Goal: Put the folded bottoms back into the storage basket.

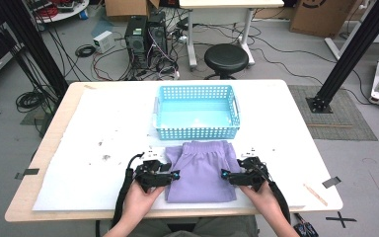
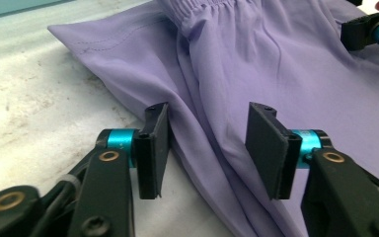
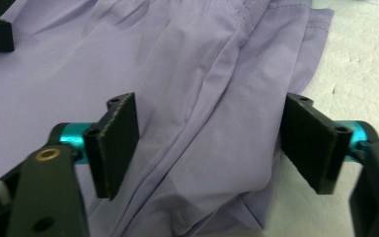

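At the table's near edge, both grippers, left (image 1: 175, 175) and right (image 1: 223, 174), straddle the lilac shorts' (image 1: 201, 170) side edges, jaws apparently unclenched; folding and the blue basket (image 1: 197, 132) remain.

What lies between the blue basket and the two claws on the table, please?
The folded purple shorts lie there, just below the blue basket in the high view, with the left claw and right claw at their sides.

Shorts' (image 2: 276, 64) hem beyond frame edge

Grey floor with tangled cables (image 1: 113, 59), black stool (image 1: 226, 58), computer towers (image 1: 145, 37) (beyond the table (image 1: 54, 148)).
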Available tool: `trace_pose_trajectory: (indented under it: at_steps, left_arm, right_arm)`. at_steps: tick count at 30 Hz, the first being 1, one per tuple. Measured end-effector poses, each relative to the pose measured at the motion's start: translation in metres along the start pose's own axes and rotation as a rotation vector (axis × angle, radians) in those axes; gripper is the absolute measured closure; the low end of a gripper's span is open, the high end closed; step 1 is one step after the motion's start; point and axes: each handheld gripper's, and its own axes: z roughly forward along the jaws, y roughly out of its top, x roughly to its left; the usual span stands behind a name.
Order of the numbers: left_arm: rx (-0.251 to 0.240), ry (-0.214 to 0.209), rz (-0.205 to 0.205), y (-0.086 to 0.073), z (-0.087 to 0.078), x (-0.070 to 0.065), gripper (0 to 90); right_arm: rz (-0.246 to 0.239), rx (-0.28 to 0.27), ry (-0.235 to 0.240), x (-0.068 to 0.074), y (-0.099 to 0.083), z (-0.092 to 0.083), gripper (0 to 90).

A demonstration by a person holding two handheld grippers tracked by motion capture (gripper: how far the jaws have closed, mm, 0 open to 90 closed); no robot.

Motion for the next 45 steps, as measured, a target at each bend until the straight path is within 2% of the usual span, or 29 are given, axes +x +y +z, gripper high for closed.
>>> trace_pose_trajectory:
  at_steps: [2,6,14,17,22,27,30,35,40,45]
  left_arm:
    - [0.000,0.002,-0.001,0.000,0.000,0.000,53.1]
    - [0.000,0.021,0.008,0.001,0.001,-0.002,56.3]
    - [0.001,0.025,0.021,0.003,0.006,-0.005,68.2]
    - [0.007,0.021,0.028,0.004,0.008,-0.005,74.9]
    - [0.010,0.007,0.043,0.006,0.009,-0.006,83.1]
    - [0.003,-0.030,0.035,0.007,0.009,-0.003,84.6]
    - [0.003,-0.030,0.035,0.007,0.008,-0.003,84.8]
    - [0.015,-0.045,0.065,0.008,0.008,0.000,84.9]
    - [0.001,-0.058,0.072,0.010,0.009,-0.001,84.8]
    - [-0.017,-0.072,0.093,0.014,0.007,-0.004,84.9]
  right_arm:
    - [-0.010,0.002,-0.017,0.002,0.000,0.001,29.6]
    - [-0.042,0.003,-0.057,0.005,0.000,0.001,42.3]
    - [-0.086,0.009,-0.061,0.010,0.000,0.001,59.5]
    - [-0.086,0.008,-0.029,0.009,-0.001,0.000,70.8]
    - [-0.092,0.013,0.015,0.008,0.000,0.001,81.9]
    - [-0.094,0.007,0.036,0.006,-0.001,0.000,85.4]
    - [-0.094,0.007,0.039,0.006,-0.001,-0.001,85.9]
    - [-0.097,0.007,0.040,0.006,0.000,0.000,86.2]
    - [-0.113,-0.004,0.035,0.007,-0.003,-0.005,86.2]
    - [-0.108,-0.029,0.048,0.006,-0.003,-0.011,86.3]
